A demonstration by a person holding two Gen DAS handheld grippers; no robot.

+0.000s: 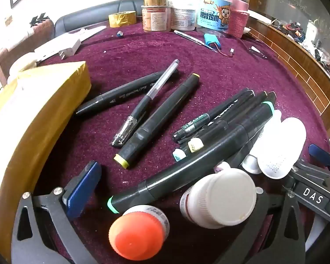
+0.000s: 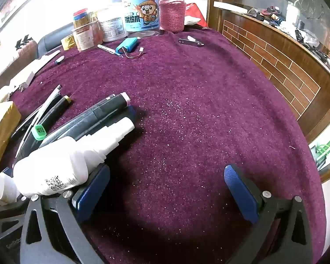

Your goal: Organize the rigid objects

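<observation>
Several black markers and pens lie on the purple cloth: a yellow-capped marker (image 1: 160,121), a clear-barrel pen (image 1: 147,101), a green-ended marker (image 1: 187,165) and a bundle of markers (image 1: 226,118). Near my left gripper (image 1: 200,176) lie an orange-capped bottle (image 1: 138,231) and a white-capped bottle (image 1: 222,198). The left gripper is open, its blue pads wide apart with the bottles and the green-ended marker between them. My right gripper (image 2: 167,189) is open and empty over bare cloth. A white spray bottle (image 2: 66,165) lies against its left finger (image 2: 92,189).
A yellow taped box (image 1: 33,110) sits at the left. Jars, tape roll (image 1: 122,18) and a pink-sleeved flask (image 2: 172,11) stand along the back edge. A blue battery pack (image 2: 126,45) and clippers (image 2: 191,41) lie near them. A wooden counter (image 2: 286,66) stands to the right.
</observation>
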